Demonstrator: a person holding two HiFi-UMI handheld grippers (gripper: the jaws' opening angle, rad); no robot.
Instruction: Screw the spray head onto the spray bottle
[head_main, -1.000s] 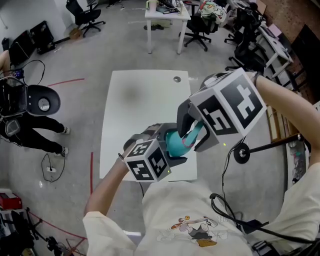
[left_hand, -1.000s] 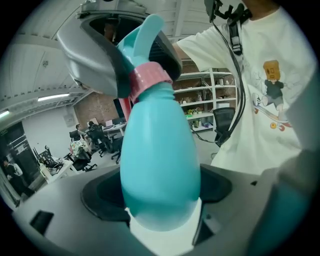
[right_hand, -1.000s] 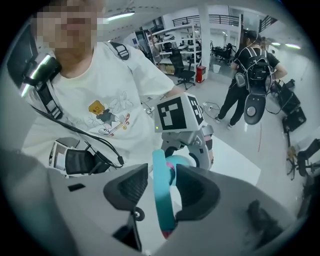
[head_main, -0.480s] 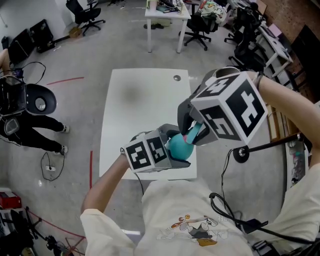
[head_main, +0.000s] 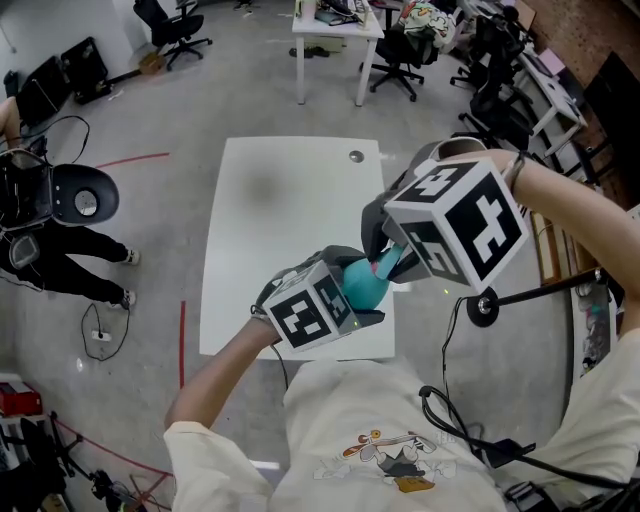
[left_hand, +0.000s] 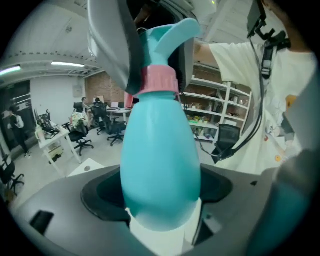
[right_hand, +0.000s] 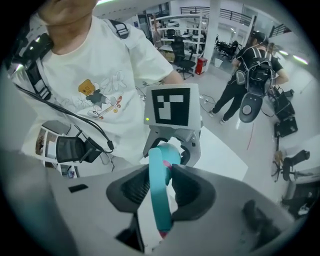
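Left gripper (head_main: 347, 292): jaws clamped on the spray bottle (left_hand: 160, 155) body.
Right gripper (head_main: 384, 266): jaws have just been closing, now pinching the spray head (right_hand: 159, 195).
Bottle axis: in the head view it runs 7 to 1 o'clock, neck end inside the right jaws.

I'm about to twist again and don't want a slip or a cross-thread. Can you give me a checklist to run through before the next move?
1. The left tool holds the bottle: ok, jaws closed on its lower body.
2. The right tool holds the spray head: ok, its jaws have just been closing and press the head between them.
3. The pink collar sits straight on the bottle's neck: ok.
4. The collar is screwed fully tight: cannot tell.
5. The bottle is held clear above the table: ok.
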